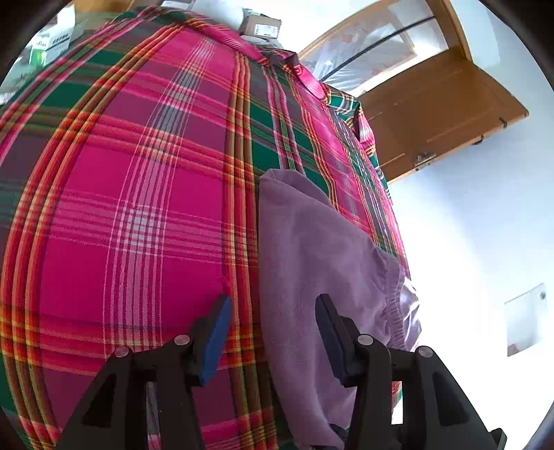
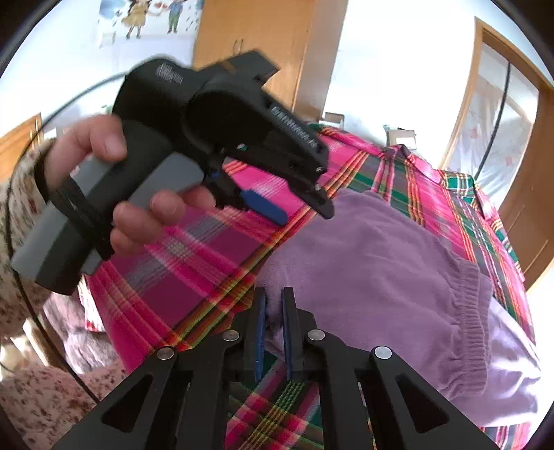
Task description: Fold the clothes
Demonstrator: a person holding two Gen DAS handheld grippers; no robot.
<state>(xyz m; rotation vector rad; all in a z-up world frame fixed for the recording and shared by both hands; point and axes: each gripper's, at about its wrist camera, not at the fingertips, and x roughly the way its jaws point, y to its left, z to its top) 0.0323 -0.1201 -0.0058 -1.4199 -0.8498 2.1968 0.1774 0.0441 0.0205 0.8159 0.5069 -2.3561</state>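
A purple knit garment [image 1: 311,249] with a ribbed hem [image 2: 471,311] lies on a pink, red and green plaid cloth [image 1: 138,180]. My left gripper [image 1: 273,304] is open just above the garment's left edge, one blue pad over the plaid and the other over the purple fabric. In the right wrist view that same left gripper [image 2: 304,214] hangs over the garment's far corner, held by a person's hand [image 2: 104,145]. My right gripper [image 2: 274,303] is shut on the near edge of the purple garment [image 2: 381,256], with fabric pinched between its pads.
The plaid cloth [image 2: 214,256] covers the whole work surface. Cardboard boxes [image 1: 263,26] stand at its far end. A wooden door [image 1: 432,114] and a wooden wardrobe [image 2: 263,45] lie beyond. Floral fabric [image 2: 34,398] and a black cable [image 2: 20,294] are at the left.
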